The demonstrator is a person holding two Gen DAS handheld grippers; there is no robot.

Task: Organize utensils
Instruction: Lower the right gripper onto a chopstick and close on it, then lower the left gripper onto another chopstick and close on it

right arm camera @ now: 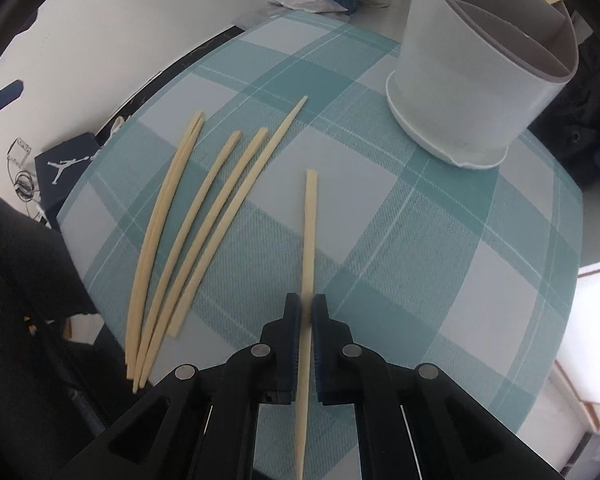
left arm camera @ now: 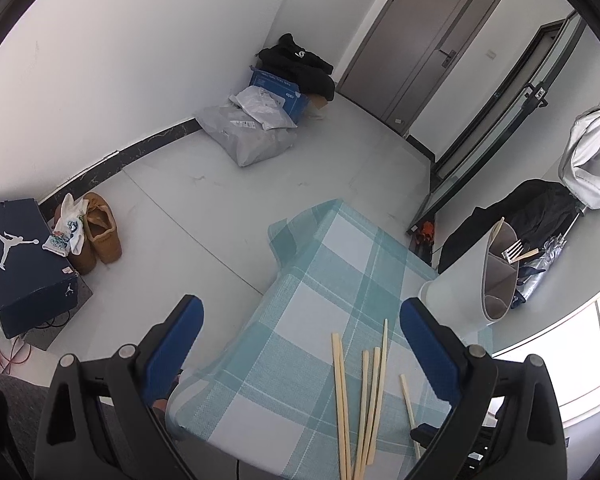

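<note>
In the right wrist view my right gripper (right arm camera: 307,300) points down at the table and is shut on a single pale wooden chopstick (right arm camera: 310,216), which runs between the blue pads. Several more chopsticks (right arm camera: 204,216) lie fanned out on the teal checked tablecloth (right arm camera: 420,260) to its left. A white round utensil holder (right arm camera: 460,92) with inner dividers stands at the far right. In the left wrist view my left gripper (left arm camera: 300,304) hangs open over the table's edge, nothing between its fingers. The chopsticks (left arm camera: 370,392) lie below it, and the holder (left arm camera: 464,292) has a fork (left arm camera: 514,250) in it.
The table's far edge (left arm camera: 300,216) drops to a grey floor. On the floor are a dark shoe box (left arm camera: 24,256), brown boots (left arm camera: 100,232) and parcels (left arm camera: 252,132) by the wall. Dark clothing (left arm camera: 520,208) lies to the right behind the holder. A closed door (left arm camera: 424,40) is at the back.
</note>
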